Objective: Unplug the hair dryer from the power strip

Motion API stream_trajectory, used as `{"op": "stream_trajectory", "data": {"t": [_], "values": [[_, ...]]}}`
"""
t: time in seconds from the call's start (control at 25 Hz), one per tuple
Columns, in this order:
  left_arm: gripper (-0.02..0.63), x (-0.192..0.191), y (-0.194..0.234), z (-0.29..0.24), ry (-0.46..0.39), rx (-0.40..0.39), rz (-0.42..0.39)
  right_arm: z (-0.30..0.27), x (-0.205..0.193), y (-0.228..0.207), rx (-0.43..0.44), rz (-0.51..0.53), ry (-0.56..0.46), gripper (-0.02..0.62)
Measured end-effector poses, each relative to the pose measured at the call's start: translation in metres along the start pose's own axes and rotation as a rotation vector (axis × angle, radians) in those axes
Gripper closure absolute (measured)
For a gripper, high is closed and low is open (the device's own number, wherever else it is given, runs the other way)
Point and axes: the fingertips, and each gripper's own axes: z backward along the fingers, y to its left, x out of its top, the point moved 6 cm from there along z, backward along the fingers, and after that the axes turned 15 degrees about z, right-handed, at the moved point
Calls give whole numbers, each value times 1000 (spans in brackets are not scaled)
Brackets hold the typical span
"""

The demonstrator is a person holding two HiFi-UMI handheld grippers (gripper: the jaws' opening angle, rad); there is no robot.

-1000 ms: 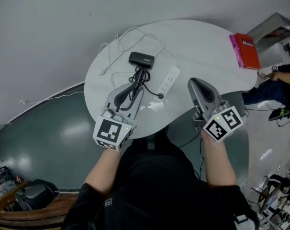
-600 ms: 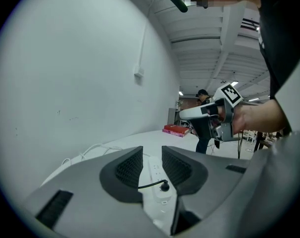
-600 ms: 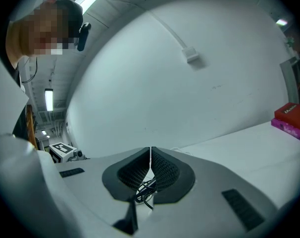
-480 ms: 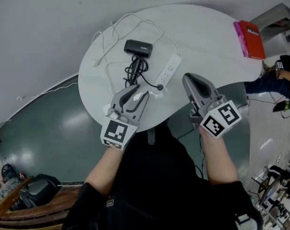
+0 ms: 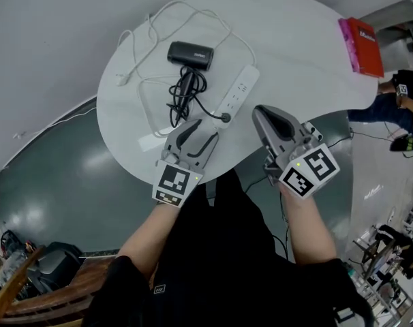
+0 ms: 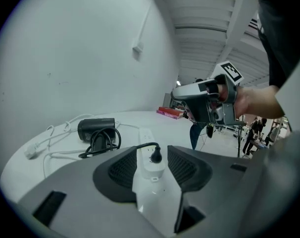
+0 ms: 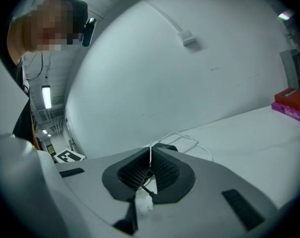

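On the table [image 5: 295, 53] in front of you, the hair dryer [image 5: 190, 55] lies toward the far left, its coiled cord [image 5: 182, 90] just in front of it and the power strip [image 5: 239, 92] slanting just to its right. The cord runs on to the plug [image 5: 225, 118], which sits in the strip's end nearest you. A thin cable [image 5: 122, 78] loops behind and left of the dryer, and a book [image 5: 366, 43] lies well apart at the table's far right edge.
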Motion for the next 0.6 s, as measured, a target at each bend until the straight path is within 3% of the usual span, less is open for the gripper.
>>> {"op": "stream_trajectory", "data": {"t": [0.6], "values": [[362, -31, 6, -59, 91, 2, -56, -20, -52, -1, 46, 22, 86, 558]]}}
